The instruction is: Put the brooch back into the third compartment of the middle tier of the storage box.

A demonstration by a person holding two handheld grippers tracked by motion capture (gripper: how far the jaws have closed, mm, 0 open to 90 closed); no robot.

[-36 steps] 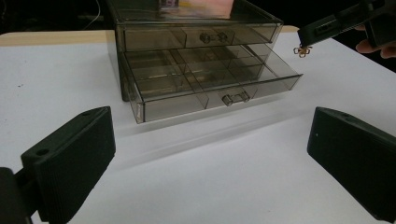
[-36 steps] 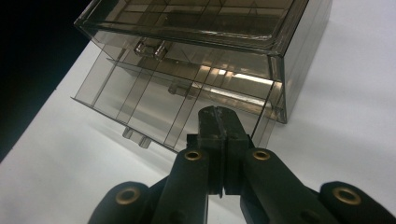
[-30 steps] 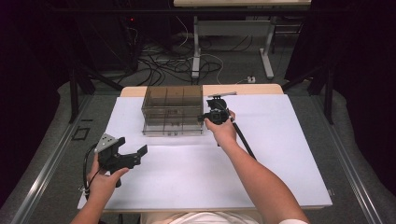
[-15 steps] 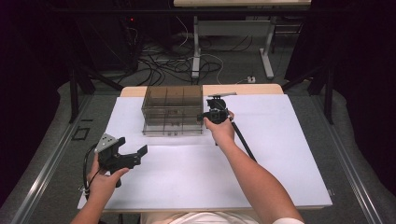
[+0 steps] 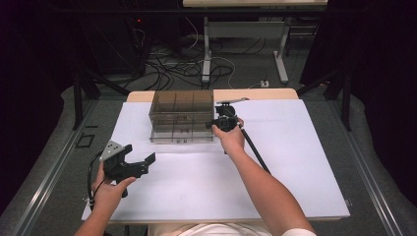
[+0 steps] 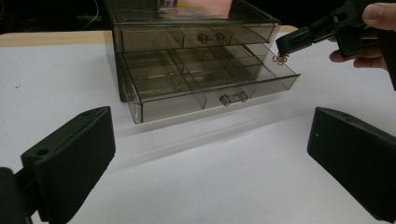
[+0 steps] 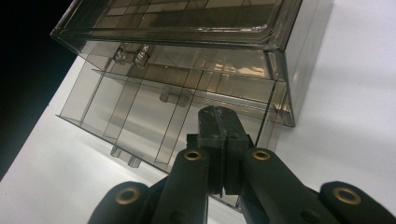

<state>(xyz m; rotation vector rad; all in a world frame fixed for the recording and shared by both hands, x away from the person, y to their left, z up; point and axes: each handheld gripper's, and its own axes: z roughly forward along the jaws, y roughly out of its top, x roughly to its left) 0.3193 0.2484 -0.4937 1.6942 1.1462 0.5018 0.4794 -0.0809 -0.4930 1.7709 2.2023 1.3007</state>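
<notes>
A smoky clear drawer box (image 5: 182,115) stands at the back of the white table, and its lower drawer (image 6: 205,79) is pulled out, showing several empty compartments. My right gripper (image 5: 215,124) is shut on a small gold trinket (image 6: 280,59), which hangs from its tips over the drawer's right-hand compartment. In the right gripper view the shut jaws (image 7: 218,116) point down at the drawer (image 7: 140,116) beneath the box's top (image 7: 187,28); the trinket is hidden there. My left gripper (image 5: 139,153) rests open at the front left with nothing between its fingers (image 6: 70,158).
The white tabletop (image 5: 295,162) stretches wide in front of and to the right of the box. The right gripper's black cable (image 5: 255,150) trails back along the forearm. Beyond the table's far edge are table legs and floor cables (image 5: 196,64).
</notes>
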